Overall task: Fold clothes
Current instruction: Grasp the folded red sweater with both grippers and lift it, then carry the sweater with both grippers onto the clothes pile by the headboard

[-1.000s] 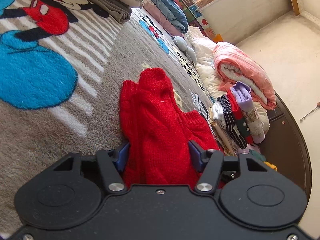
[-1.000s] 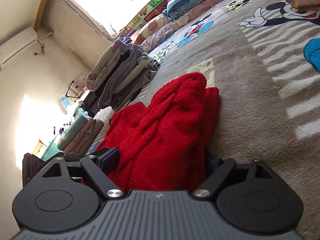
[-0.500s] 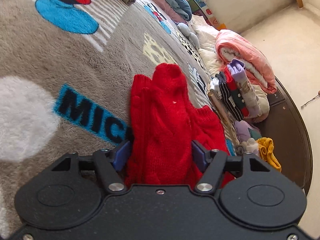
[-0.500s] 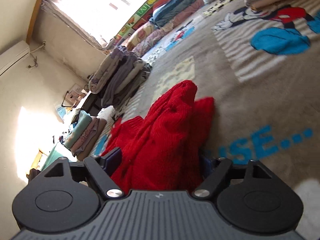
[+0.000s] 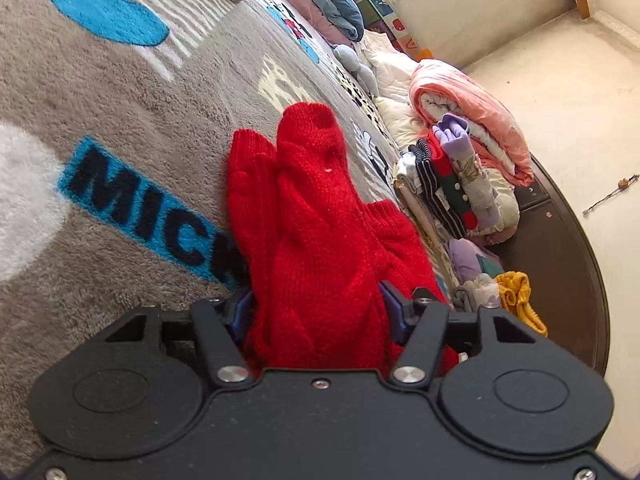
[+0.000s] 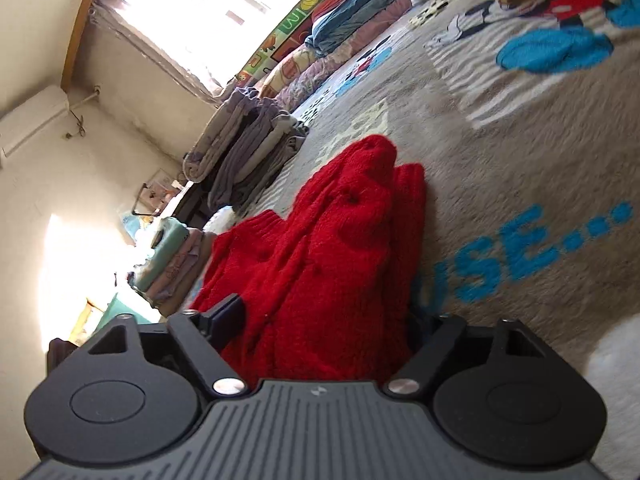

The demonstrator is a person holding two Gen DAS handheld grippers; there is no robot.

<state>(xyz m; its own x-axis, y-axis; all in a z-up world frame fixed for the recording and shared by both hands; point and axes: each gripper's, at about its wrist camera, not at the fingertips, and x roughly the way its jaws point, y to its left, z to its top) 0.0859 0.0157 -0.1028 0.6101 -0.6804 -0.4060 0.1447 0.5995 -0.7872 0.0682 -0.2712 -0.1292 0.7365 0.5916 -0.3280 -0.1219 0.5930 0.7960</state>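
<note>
On grey cartoon-print blanket (image 5: 120, 92), red knitted sweater (image 5: 316, 216) lies bunched, near end bundled between jaws of left hand-held gripper (image 5: 316, 312) and right hand-held gripper (image 6: 320, 320). Both pinching thick knit, jaws just closing. Likely soft, floppy, stretchy, moderately heavy; take by hem corners or shoulders.

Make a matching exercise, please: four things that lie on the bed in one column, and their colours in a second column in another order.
Things:
1. knitted sweater held between both grippers
2. rolled quilt at the bed's edge
3. small bunched cloth near the footboard
4. folded blanket near the window

Colours:
A. blue
B. mustard yellow
C. red
D. pink

Pairs: 1-C, 2-D, 3-B, 4-A
</note>
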